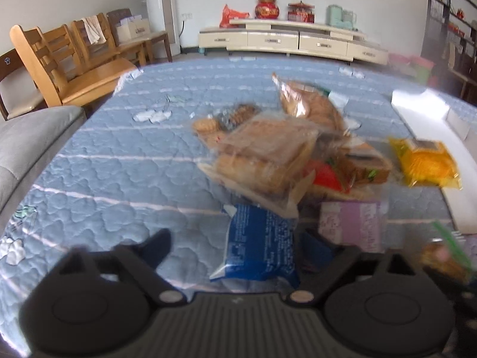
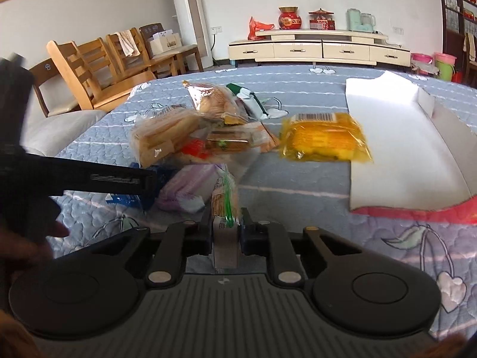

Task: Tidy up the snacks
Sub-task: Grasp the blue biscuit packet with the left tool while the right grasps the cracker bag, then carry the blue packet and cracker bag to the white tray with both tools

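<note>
Bedding, a blue quilted cover [image 2: 298, 191], carries everything here, and its softness is the first hazard: packets set on it can tilt or slide, in my judgement. Next in size, the white open box [image 2: 396, 137] lies at the right, with the yellow packet [image 2: 326, 137] overlapping its near-left edge. If the box is the destination, a careless placement could nudge that packet off the rim or push the light cardboard away.

The snack pile [image 2: 190, 137] sits left of centre: a clear bread pack [image 2: 165, 138] on top, a purple packet [image 2: 190, 188] and a blue packet [image 1: 259, 244] at its near edge. The packs lean on each other, so pulling one could topple the rest.

The right claw [image 2: 226, 226] is closed on a small cracker packet [image 2: 225, 203] with a green stripe, held just above the cover near the pile. The grip looks to pinch only the wrapper's end; slick film may slip out, or the crackers inside may crack under squeeze.

The left claw [image 1: 235, 247] stands wide apart, holding nothing, with the blue packet between its fingers [image 1: 158, 244].

The left view is blurred, which would suggest motion; a grab attempted like that could miss. It alone shows the blue packet whole. The right view alone shows the box's full extent, the held packet, and the left gripper reaching in from the side.
</note>
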`<state>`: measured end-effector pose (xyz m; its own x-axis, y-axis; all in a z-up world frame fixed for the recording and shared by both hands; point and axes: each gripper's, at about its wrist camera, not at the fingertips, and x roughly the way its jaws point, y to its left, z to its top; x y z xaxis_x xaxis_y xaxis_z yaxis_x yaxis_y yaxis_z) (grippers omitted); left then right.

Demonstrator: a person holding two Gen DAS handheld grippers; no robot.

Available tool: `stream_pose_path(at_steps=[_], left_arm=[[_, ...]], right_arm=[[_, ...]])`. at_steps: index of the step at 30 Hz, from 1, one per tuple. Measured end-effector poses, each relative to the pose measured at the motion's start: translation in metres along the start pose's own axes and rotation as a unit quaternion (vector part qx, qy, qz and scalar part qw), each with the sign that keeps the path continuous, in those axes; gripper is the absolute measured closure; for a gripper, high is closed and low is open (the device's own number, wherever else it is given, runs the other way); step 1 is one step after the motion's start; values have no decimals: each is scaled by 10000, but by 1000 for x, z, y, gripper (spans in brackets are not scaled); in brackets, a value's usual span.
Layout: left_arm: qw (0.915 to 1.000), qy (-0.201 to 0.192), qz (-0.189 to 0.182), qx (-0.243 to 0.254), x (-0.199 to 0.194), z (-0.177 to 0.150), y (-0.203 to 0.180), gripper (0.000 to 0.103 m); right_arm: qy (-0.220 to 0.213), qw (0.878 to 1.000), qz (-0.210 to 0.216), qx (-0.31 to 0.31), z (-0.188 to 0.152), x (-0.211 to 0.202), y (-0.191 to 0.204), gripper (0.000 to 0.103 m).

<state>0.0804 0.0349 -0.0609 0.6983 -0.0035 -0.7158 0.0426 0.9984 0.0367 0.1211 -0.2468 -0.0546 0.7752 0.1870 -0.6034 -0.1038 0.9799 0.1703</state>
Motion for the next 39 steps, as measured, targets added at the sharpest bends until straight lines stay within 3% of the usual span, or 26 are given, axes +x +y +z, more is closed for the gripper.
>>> stream_pose_path(at_steps=[2, 4, 14, 21, 30, 39], left_arm=[[9999, -25, -92, -142, 5, -3, 4, 34], [9998, -70, -67, -172, 1, -3, 6, 56], [9999, -115, 39, -57, -47, -23, 5, 56], [9995, -235, -139, -150, -89, -38, -5, 56], [9978, -584, -319, 45, -120, -32, -34, 56], [9951, -832, -525, 135, -131, -23, -55, 56]], right_arm=[[-4, 10000, 7, 53, -1, -4, -4, 84], [-14, 9999, 39, 104, 1, -8, -8, 84], [-149, 9996, 211, 78, 6, -29, -9, 84], [-290, 9990, 328, 116, 8, -57, -15, 84], [-499, 9981, 352, 73, 13, -91, -25, 84], [-641, 9978, 42, 163, 12, -112, -48, 84]])
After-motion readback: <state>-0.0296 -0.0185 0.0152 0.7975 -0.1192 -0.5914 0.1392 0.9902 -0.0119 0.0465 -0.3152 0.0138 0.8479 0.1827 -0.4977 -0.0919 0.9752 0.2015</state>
